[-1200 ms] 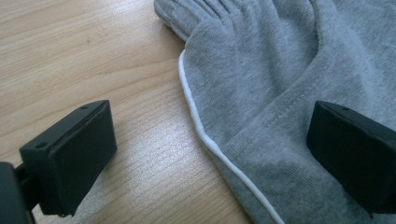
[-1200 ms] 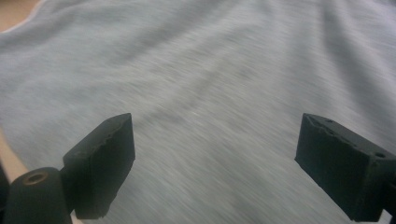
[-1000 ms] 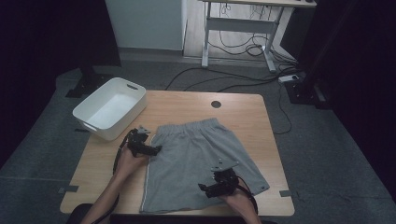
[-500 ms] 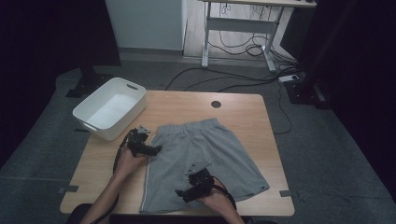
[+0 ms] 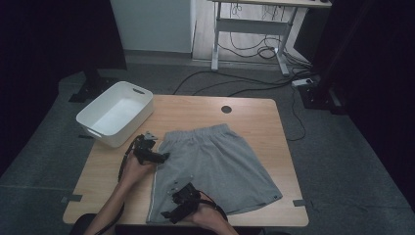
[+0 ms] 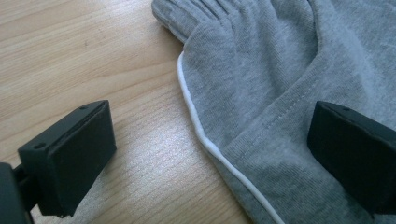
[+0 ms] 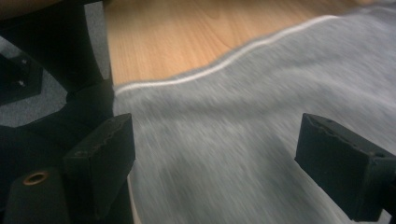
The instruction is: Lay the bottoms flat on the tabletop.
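- White plastic bin sits at the upper left of the table, a bit over the edge by the look of it, and there's nothing in it as far as I can see from the high view.
- Grey shorts are spread flat in the middle of the table, waistband toward the top of the frame, legs toward the bottom. White piping runs down the left side seam.
- Left gripper is parked right at that left edge of the shorts, just below the waistband corner. In the left gripper view its jaws are wide apart, one over bare wood and one over the fabric, with the piped seam lying between them. Nothing pinched.
- Left forearm comes up from the bottom left of the frame, hand wrapped around the gripper body, pointing right toward the shorts.
- Right gripper is low in the frame over the lower left leg of the shorts, angled toward the bottom left. Jaws spread here too, just hanging over grey cloth near the hem corner. The right gripper view is blurry.
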Action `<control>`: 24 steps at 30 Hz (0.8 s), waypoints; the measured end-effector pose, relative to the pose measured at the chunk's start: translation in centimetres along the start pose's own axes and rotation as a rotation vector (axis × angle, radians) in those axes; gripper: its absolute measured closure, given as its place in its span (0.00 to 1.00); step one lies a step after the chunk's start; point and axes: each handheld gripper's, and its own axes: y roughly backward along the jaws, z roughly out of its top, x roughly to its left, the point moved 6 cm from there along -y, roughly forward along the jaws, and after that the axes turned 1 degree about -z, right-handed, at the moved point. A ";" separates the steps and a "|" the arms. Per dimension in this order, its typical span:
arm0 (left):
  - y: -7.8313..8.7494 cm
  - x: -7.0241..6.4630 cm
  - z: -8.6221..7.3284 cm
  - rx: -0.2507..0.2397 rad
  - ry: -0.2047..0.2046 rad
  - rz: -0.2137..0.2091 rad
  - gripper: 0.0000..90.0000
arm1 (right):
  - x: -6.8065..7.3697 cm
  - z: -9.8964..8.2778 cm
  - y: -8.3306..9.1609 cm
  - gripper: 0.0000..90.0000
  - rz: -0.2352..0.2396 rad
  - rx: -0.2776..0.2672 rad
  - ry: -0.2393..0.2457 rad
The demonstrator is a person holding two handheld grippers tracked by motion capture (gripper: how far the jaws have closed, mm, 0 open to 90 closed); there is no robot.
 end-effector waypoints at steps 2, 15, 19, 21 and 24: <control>0.0 0.0 0.0 0.000 -0.001 -0.001 0.01 | 0.4 0.3 -0.6 0.13 0.003 0.007 0.015; -0.1 0.2 0.1 0.003 -0.001 -0.002 0.00 | 2.2 0.8 -3.1 0.13 0.017 0.051 0.089; -0.2 0.3 0.2 0.004 0.006 0.001 0.00 | 2.4 0.6 -3.6 0.13 0.010 0.065 0.107; -0.2 0.3 0.2 0.003 0.006 0.001 0.00 | 2.5 0.6 -3.7 0.14 -0.005 0.069 0.127; -0.2 0.5 0.2 0.005 0.008 0.005 0.00 | 2.6 0.6 -3.8 0.15 -0.020 0.069 0.138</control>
